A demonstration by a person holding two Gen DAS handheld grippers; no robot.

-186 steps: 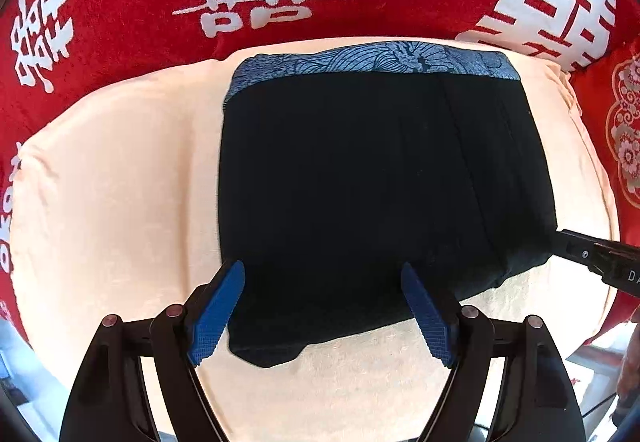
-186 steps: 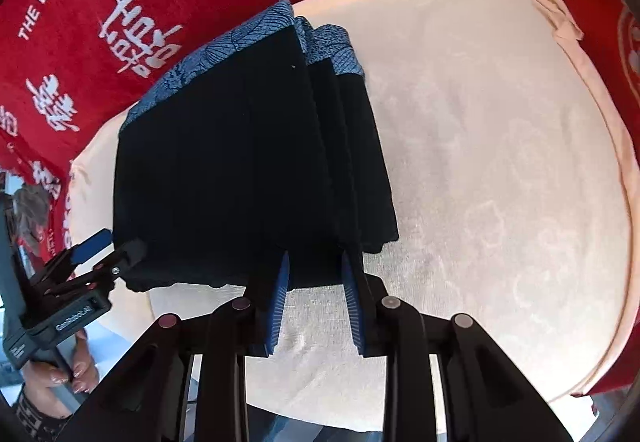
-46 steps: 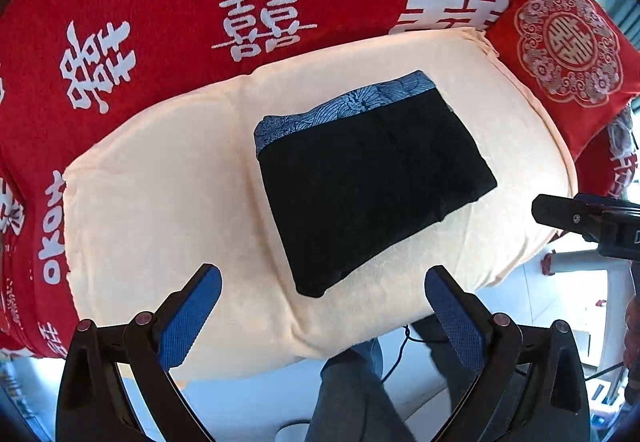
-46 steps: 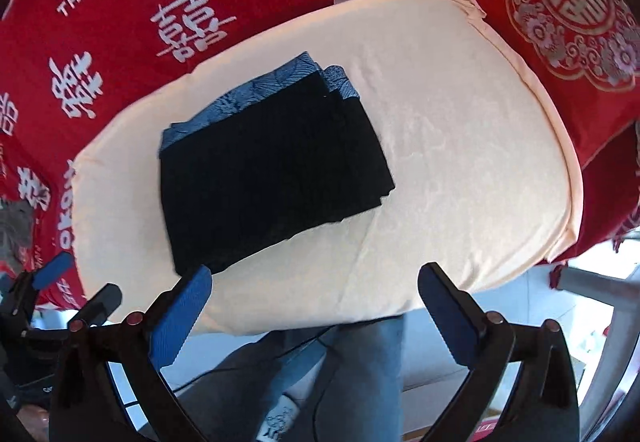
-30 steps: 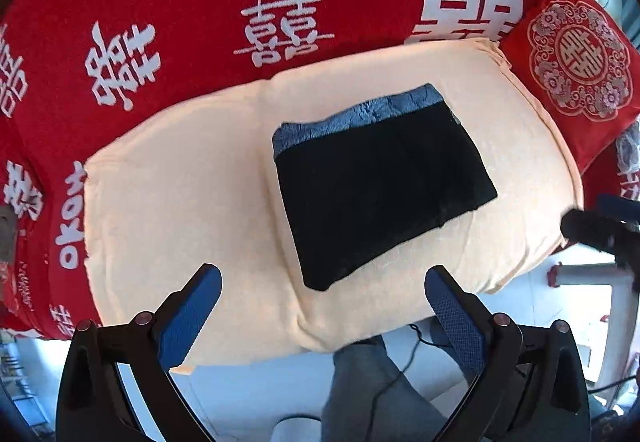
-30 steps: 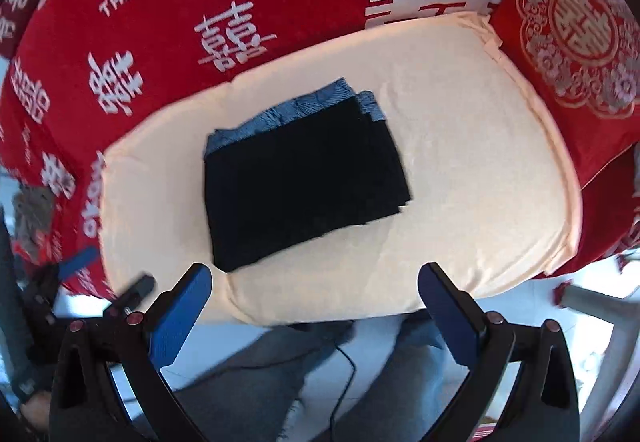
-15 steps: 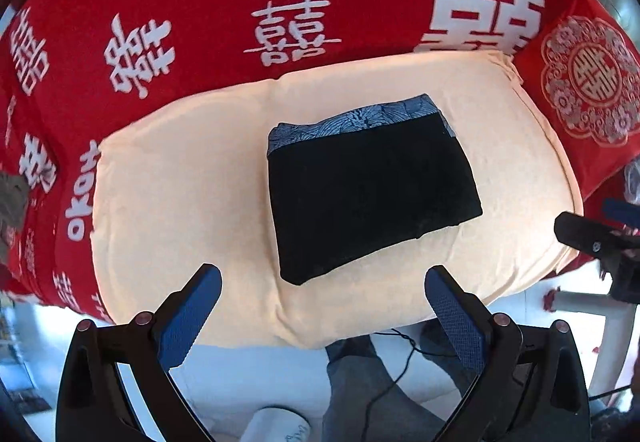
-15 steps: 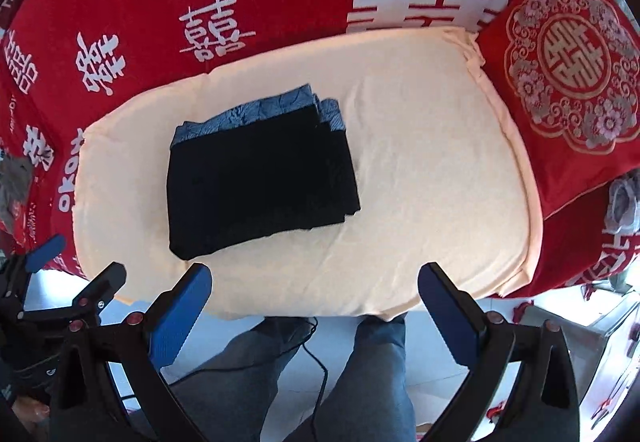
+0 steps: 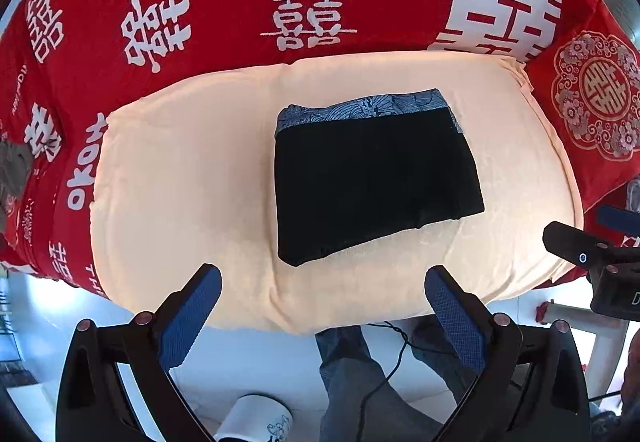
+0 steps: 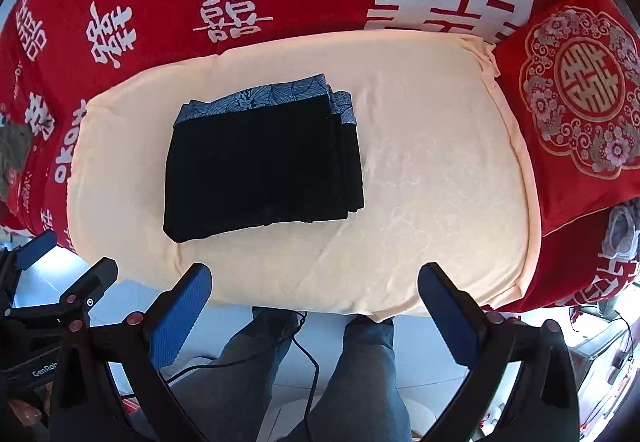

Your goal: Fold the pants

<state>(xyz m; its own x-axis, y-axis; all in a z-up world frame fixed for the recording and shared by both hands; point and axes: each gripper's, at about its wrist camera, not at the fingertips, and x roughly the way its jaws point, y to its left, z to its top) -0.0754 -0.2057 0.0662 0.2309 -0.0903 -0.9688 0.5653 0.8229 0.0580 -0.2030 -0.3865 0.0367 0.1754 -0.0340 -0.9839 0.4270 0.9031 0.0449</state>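
Observation:
The black pants [image 9: 372, 178] lie folded into a compact rectangle, with a blue patterned waistband [image 9: 360, 110] along the far edge, on a cream cushion [image 9: 180, 178]. They also show in the right wrist view [image 10: 260, 166], left of the cushion's middle. My left gripper [image 9: 324, 282] is open and empty, held above and in front of the cushion's near edge. My right gripper [image 10: 314, 280] is open and empty, also held back from the pants. The right gripper shows at the right edge of the left wrist view [image 9: 592, 254].
A red cover with white characters [image 9: 304, 18] lies behind the cushion. A red embroidered pillow [image 10: 580, 90] sits at the right. The person's legs in jeans [image 10: 360, 370] and a cable [image 10: 308, 354] are below. A white cup [image 9: 256, 418] stands on the floor.
Both grippers, open and empty, have drawn further back and up from the folded pants. The pants have not moved.

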